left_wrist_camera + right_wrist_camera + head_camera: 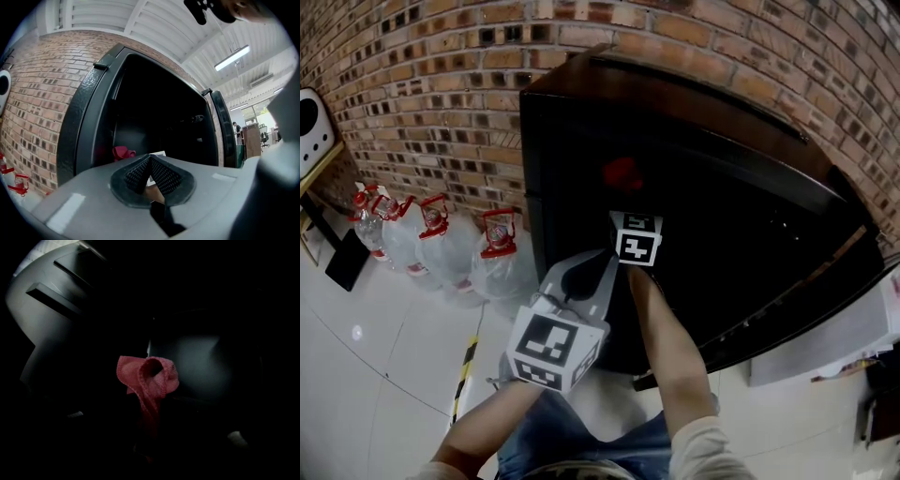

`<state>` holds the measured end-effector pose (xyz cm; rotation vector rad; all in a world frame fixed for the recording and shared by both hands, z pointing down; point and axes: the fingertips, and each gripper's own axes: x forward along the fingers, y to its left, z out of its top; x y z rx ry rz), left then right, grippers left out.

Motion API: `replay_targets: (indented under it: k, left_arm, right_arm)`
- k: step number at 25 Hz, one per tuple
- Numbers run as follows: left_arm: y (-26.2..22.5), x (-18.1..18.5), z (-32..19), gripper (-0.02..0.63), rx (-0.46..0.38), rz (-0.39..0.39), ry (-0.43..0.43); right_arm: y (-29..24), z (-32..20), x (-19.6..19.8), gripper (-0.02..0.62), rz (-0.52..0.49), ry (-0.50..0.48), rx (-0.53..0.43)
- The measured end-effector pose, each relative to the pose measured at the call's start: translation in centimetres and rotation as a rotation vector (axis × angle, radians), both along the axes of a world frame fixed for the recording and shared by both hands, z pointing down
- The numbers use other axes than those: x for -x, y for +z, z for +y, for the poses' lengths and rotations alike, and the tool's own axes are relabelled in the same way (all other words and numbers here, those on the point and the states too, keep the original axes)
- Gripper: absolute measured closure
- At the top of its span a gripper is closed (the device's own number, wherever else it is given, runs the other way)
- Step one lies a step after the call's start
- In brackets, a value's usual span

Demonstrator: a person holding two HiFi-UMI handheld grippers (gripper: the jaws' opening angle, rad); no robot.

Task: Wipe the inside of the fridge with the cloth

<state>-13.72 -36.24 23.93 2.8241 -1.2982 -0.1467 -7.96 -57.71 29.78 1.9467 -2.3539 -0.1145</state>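
The black fridge (581, 122) stands open against the brick wall, its inside very dark. A red cloth (623, 173) hangs inside it. In the right gripper view the cloth (147, 380) rises as a crumpled loop from my right gripper (149, 427), which is shut on its lower strip; the jaws are almost lost in the dark. My left gripper (150, 160) is outside the fridge, just below the opening, shut with its ribbed pads meeting at the tip and nothing between them. The left gripper view also catches the cloth (123, 152) beyond those pads.
Several large water bottles with red caps (441, 244) stand on the white tiled floor (375, 375) left of the fridge. The fridge door (806, 300) swings open to the right. A strip of yellow-black tape (467, 361) lies on the floor near my left arm.
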Motion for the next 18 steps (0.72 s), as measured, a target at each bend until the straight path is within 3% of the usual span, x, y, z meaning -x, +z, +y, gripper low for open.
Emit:
replay_targets:
  k: [9,18]
  left_arm:
    - [0.4,-2.3,0.2,0.611,0.012,0.003,0.041]
    - [0.9,-4.3,0.4,0.611,0.030,0.009,0.077]
  right_arm:
    - [-0.1,1.0,-7.8,0.485,0.022,0.159,0.020]
    - [0.8,2.5,-15.9,0.486,-0.039,0.331,0.036]
